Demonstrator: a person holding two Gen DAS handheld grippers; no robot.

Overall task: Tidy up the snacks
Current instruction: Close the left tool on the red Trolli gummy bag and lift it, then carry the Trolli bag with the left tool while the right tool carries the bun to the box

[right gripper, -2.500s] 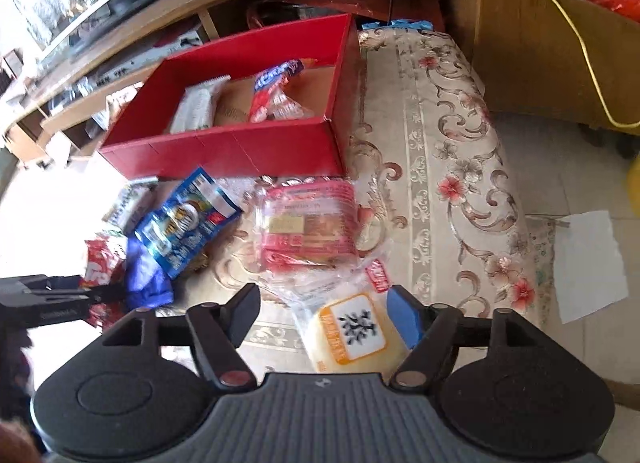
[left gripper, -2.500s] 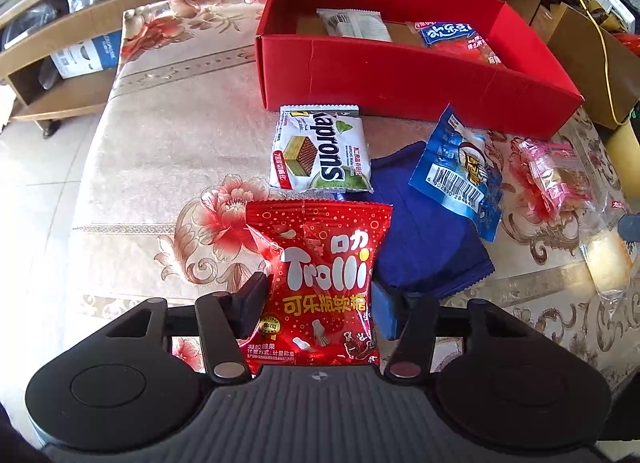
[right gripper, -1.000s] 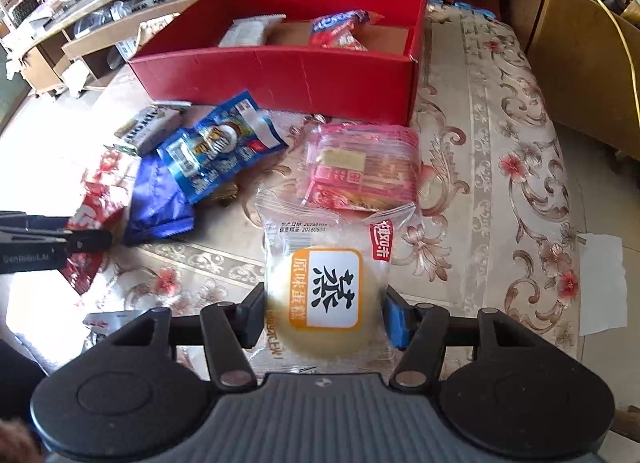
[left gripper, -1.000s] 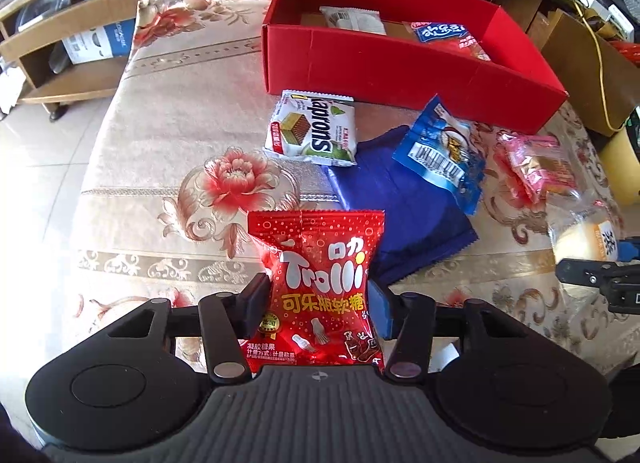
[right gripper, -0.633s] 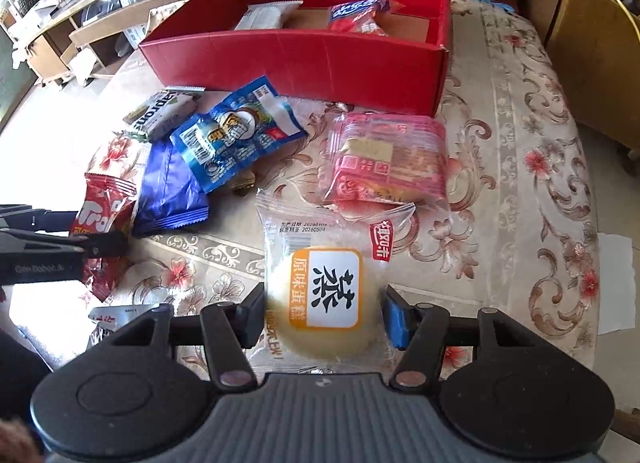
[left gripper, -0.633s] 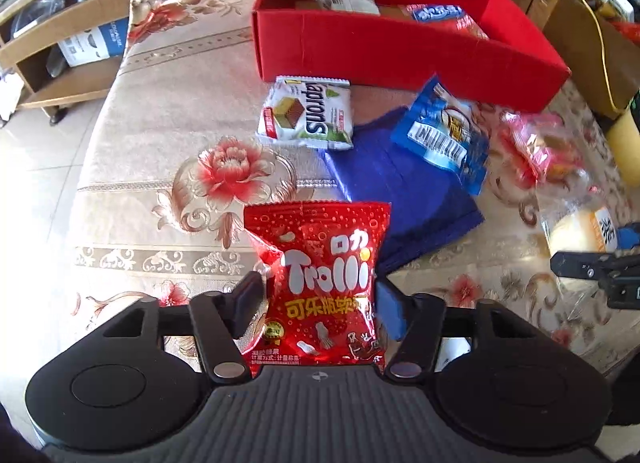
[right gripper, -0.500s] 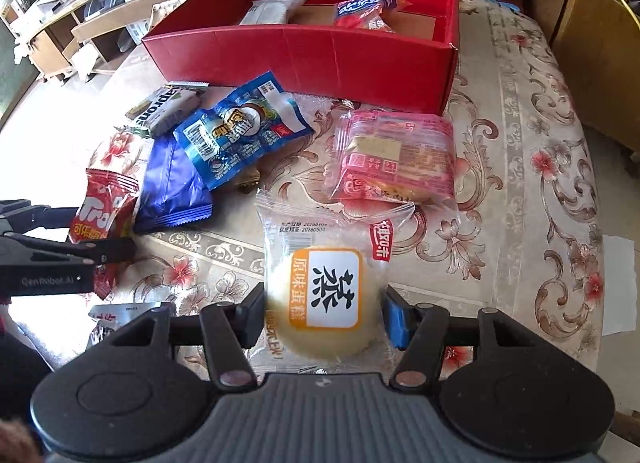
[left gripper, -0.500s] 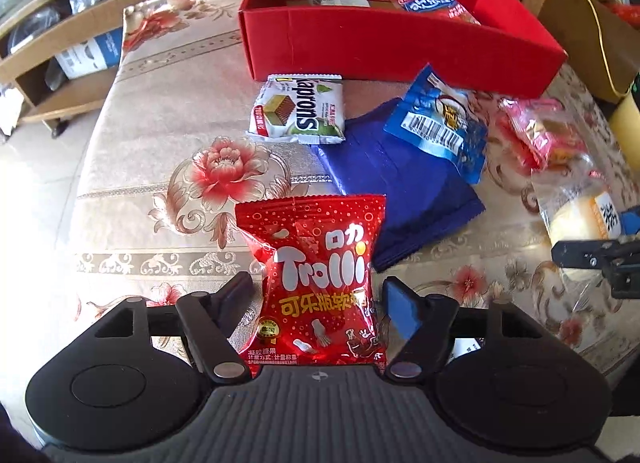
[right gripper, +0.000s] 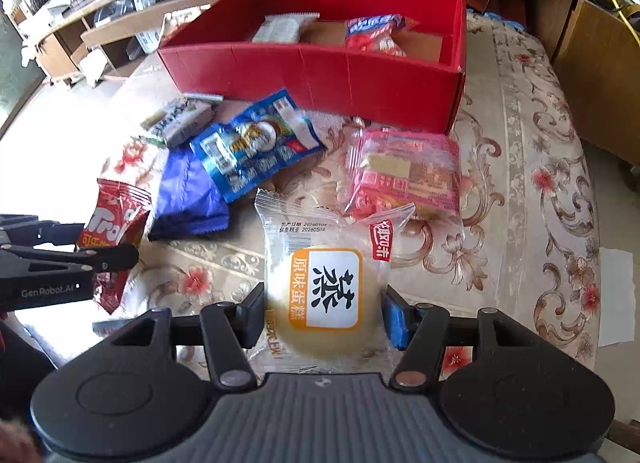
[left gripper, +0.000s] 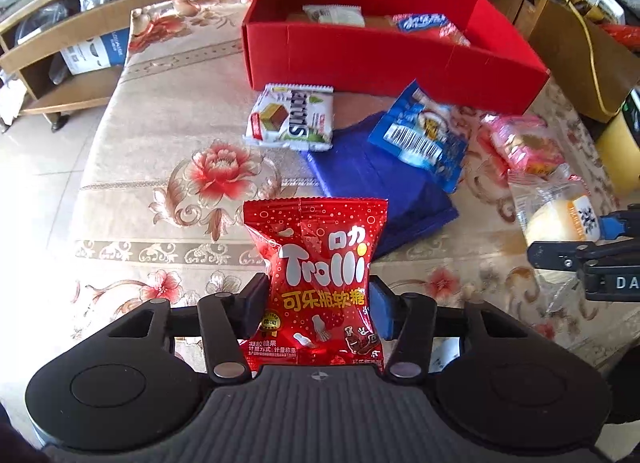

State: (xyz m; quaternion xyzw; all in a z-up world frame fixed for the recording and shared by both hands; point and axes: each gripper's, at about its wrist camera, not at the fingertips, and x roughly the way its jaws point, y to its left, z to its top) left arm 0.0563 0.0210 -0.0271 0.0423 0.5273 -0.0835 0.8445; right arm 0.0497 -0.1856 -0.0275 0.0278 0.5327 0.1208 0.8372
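Left gripper [left gripper: 318,301] clamped on shiny red Trolli candy bag [left gripper: 318,275], held upright between its fingers. Right gripper [right gripper: 323,317] closed around clear-wrapped round yellow cake [right gripper: 324,295]. Ahead of both, beyond scattered blue foil packet [right gripper: 252,143] and pink-wrapped pastry [right gripper: 404,173]: open red cardboard box [right gripper: 320,75], two packets inside.

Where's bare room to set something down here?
Bare cloth lies left of the wafer pack and Trolli bag, and right of the pink pack. Between them, packets crowd the front of the red box.
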